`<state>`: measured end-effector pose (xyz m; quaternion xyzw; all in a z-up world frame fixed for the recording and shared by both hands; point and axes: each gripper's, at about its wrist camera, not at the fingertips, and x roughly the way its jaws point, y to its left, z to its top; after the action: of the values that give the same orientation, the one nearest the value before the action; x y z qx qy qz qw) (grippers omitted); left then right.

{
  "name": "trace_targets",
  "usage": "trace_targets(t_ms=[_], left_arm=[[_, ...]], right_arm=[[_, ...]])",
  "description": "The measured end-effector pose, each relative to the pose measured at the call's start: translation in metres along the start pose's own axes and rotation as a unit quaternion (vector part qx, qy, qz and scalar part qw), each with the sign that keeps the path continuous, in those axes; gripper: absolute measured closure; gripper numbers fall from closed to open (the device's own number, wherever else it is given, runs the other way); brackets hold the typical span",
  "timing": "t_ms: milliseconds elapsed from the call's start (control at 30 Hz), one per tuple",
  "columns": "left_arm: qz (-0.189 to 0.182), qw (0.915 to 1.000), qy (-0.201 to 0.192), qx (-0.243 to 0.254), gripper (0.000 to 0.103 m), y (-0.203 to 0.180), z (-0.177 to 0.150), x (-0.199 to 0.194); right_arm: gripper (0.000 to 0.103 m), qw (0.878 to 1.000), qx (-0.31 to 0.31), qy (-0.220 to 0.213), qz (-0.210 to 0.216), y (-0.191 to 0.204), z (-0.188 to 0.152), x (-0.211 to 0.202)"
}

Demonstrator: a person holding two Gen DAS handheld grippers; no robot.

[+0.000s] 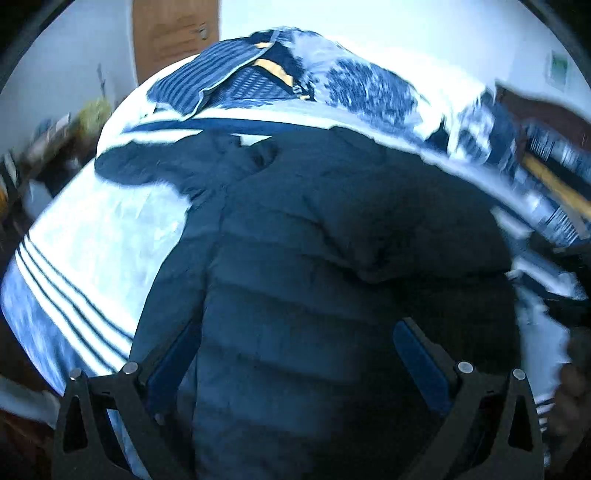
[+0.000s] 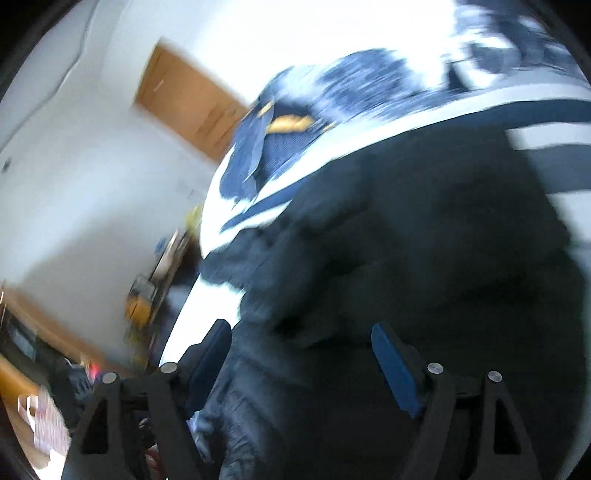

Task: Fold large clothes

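The jacket (image 1: 332, 236) is dark quilted cloth, puffy and matt with a faint sheen on its stitched ridges, and it lies on the bed (image 1: 110, 229), whose cover is soft woven cloth printed in white and blue. Beyond the jacket, at the far end of the bed, a striped garment (image 1: 195, 85) looks like thin, flat cloth, and the door (image 1: 173, 33) behind it is smooth brown wood with a dull finish. Each tool, left tool (image 1: 295, 373) and right tool (image 2: 301, 369), has matt black plastic arms, blue rubbery-looking pads and small shiny metal pins.
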<state>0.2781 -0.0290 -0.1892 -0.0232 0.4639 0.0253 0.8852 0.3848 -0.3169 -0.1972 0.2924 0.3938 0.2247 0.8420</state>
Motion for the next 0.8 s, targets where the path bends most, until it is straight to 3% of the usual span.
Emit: trace_targets(t_ms=[133, 267, 333, 367, 433, 467, 667, 800], left_arm=[[0.036, 0.998, -0.004, 0.051, 0.0, -0.045, 0.027, 0.039], [0.075, 0.9937, -0.007, 0.084, 0.0, -0.074, 0.053, 0.081], [0.105, 0.9916, -0.009, 0.074, 0.004, -0.067, 0.06, 0.096], [0.108, 0.9923, -0.009, 0.06, 0.008, -0.058, 0.065, 0.101], [0.105, 0.9942, -0.001, 0.02, 0.027, -0.034, 0.069, 0.104], [0.099, 0.9951, -0.001, -0.005, 0.03, -0.021, 0.069, 0.103], [0.048, 0.9926, 0.01, -0.112, 0.032, 0.013, 0.056, 0.099], [0.037, 0.9808, 0.004, -0.192, 0.032, 0.038, 0.061, 0.099]], right_arm=[[0.023, 0.989, 0.138, -0.039, -0.041, -0.079, 0.015, -0.023], [0.025, 0.974, 0.218, -0.057, -0.022, -0.128, 0.028, -0.018], [0.036, 0.971, 0.232, -0.06, 0.007, -0.147, 0.035, -0.009], [0.04, 0.97, 0.234, -0.059, 0.02, -0.152, 0.036, -0.001], [0.049, 0.971, 0.233, -0.048, 0.032, -0.155, 0.031, 0.019], [0.052, 0.972, 0.227, -0.044, 0.037, -0.157, 0.029, 0.025], [0.053, 0.967, 0.236, -0.062, 0.072, -0.166, 0.027, 0.039], [0.053, 0.964, 0.243, -0.062, 0.087, -0.168, 0.031, 0.036]])
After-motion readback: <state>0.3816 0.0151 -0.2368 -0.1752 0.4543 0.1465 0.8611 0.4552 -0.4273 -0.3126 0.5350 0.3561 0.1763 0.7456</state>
